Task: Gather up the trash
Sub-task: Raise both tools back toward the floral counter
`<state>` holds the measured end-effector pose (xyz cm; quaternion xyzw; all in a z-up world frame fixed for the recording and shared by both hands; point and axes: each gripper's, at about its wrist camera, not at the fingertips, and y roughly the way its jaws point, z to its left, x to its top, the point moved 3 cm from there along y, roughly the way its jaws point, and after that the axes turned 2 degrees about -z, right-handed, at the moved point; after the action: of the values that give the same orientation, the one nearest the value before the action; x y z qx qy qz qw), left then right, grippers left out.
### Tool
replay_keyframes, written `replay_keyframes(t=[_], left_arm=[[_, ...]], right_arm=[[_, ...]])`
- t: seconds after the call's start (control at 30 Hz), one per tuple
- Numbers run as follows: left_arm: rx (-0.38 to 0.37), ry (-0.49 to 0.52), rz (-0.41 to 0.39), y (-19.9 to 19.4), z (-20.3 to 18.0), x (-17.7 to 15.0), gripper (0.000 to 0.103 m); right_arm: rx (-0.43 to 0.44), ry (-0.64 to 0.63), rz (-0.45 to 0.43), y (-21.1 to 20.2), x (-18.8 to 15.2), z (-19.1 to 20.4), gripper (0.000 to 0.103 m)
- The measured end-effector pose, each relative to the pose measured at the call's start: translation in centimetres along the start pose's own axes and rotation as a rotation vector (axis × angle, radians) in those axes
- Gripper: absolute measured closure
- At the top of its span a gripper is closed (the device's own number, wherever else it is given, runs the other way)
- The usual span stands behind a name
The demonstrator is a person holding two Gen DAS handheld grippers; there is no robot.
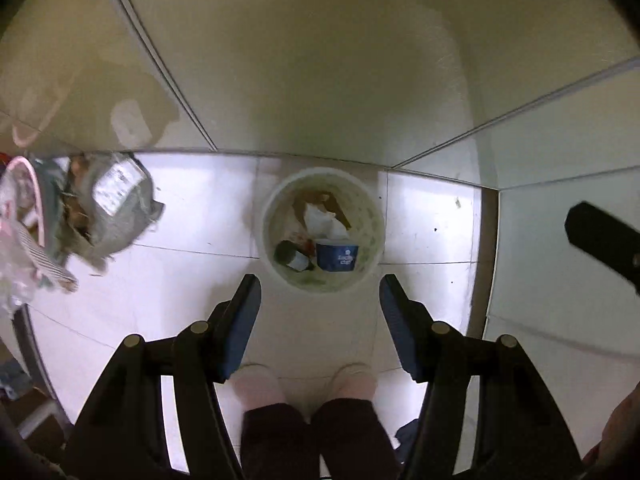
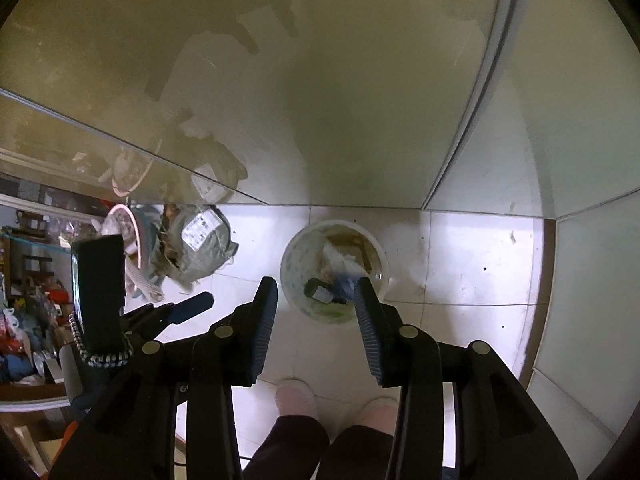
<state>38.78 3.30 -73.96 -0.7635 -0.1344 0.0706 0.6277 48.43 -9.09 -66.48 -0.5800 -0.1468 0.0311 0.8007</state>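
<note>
A white round bin (image 1: 370, 220) stands on the tiled floor by the wall. Inside it lie a blue paper cup (image 1: 337, 255), a dark bottle (image 1: 294, 258), crumpled white paper (image 1: 324, 216) and brown card. My left gripper (image 1: 320, 284) hangs above the bin's near rim, open and empty. In the right wrist view the bin (image 2: 289, 256) sits just beyond my right gripper (image 2: 316, 286), which is open with nothing between its pads. The bottle (image 2: 322, 292) shows there, and the blue cup (image 2: 345, 283) beside it is blurred. One left gripper finger (image 2: 192, 306) shows at the left.
A grey bag with a white label (image 1: 116, 196) and a heap of clutter lie on the floor left of the bin. A person's feet in pale slippers (image 1: 260, 384) stand just short of the bin. Glossy wall panels rise behind it and meet in a corner at the right.
</note>
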Motion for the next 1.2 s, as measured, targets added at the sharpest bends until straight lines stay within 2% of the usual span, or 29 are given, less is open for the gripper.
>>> replay_keyframes(t=[0.17, 0.53, 0.63, 0.77, 0.93, 1.03, 1.2], left_arm=[[0.019, 0.022, -0.053, -7.4, -0.6, -0.4, 0.042], [-0.005, 0.097, -0.286, -30.3, -3.0, 0.3, 0.042], [-0.033, 0.115, -0.382, -37.8, -3.7, 0.7, 0.042], [-0.056, 0.133, -0.503, -45.7, -4.4, 0.9, 0.042], [-0.139, 0.174, -0.644, -55.1, -5.1, 1.0, 0.042], [-0.116, 0.217, -0.751, -60.4, -5.6, 0.5, 0.042], [-0.113, 0.246, -0.886, -66.4, -5.1, -1.3, 0.042]], right_arm=[[0.009, 0.009, -0.042, -4.2, 0.4, 2.4, 0.066], [0.015, -0.007, -0.245, -22.7, 1.8, 9.2, 0.066], [0.015, -0.019, -0.325, -28.2, 2.1, 11.3, 0.066], [0.005, -0.044, -0.442, -35.2, 1.9, 14.1, 0.066], [-0.029, -0.060, -0.579, -42.4, 1.5, 16.9, 0.066], [-0.050, -0.060, -0.660, -46.0, 1.0, 18.5, 0.066], [-0.101, -0.060, -0.798, -50.9, -0.3, 20.3, 0.066]])
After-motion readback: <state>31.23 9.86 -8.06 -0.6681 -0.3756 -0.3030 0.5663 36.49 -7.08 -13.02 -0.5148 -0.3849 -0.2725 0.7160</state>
